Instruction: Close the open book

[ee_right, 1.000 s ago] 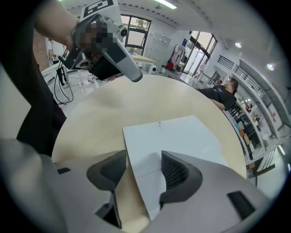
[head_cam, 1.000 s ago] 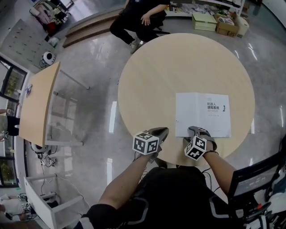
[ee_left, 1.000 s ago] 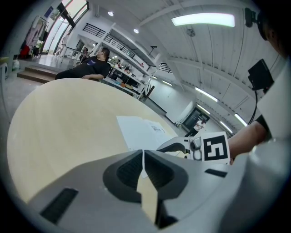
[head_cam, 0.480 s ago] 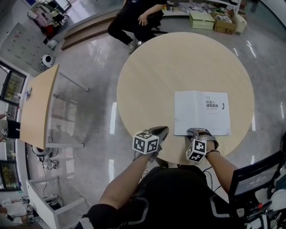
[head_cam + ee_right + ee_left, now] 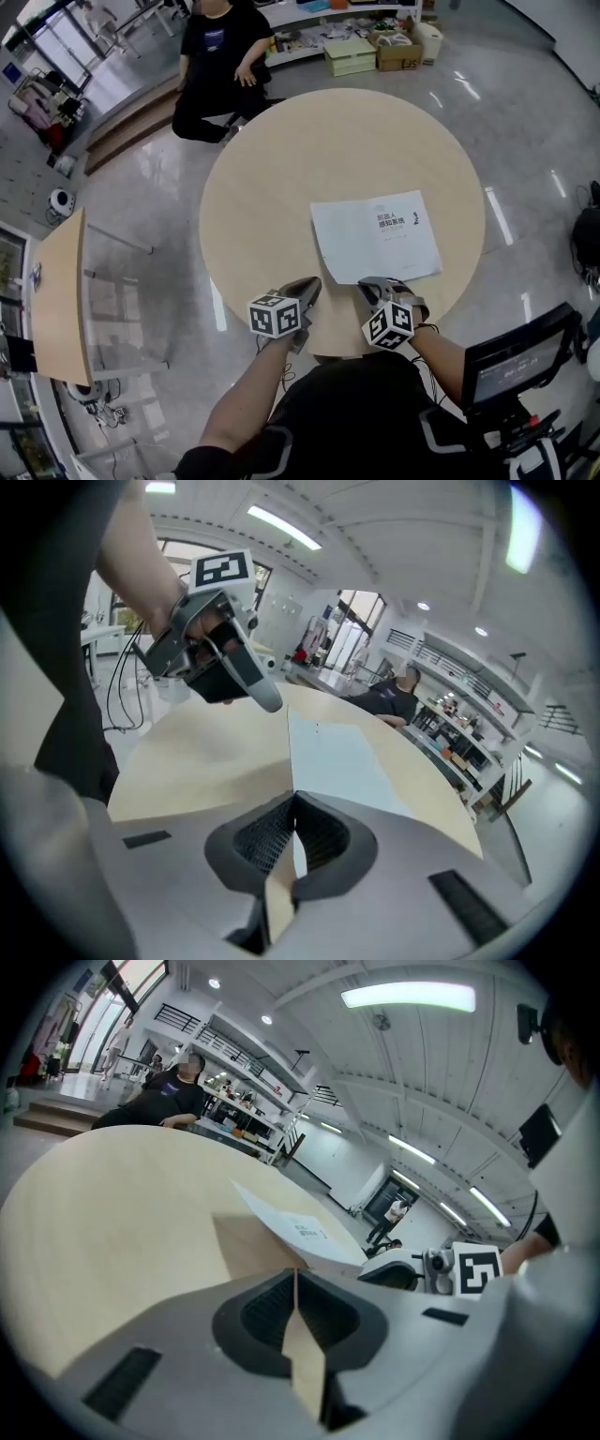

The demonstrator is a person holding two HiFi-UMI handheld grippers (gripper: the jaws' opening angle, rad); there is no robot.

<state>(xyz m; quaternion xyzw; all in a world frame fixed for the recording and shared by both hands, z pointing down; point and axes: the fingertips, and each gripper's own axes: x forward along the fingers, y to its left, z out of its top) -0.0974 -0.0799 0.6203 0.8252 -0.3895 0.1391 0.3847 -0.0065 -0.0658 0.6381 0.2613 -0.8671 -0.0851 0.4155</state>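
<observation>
I have the book [image 5: 380, 234] lying open on the round table [image 5: 281, 169], right of the middle and close to the rim on my side, pale pages up with a small block of print on them. My right gripper [image 5: 368, 283] sits at the book's near edge. Its jaws have just been closing, and in the right gripper view they are now pressed together on that thin edge, the sheet running away from the tips across the wood. In the left gripper view, the side of the book facing that gripper stands a little clear of the tabletop with a shadow under it, and the right gripper is at its near end. My left gripper [image 5: 307, 284] hangs over the table's near rim just left of the book, apart from it. Its jaws are together with nothing between them, and only bare wood shows past the tips. Beyond the far side of the table a person [image 5: 220, 56] in black sits on the floor.
</observation>
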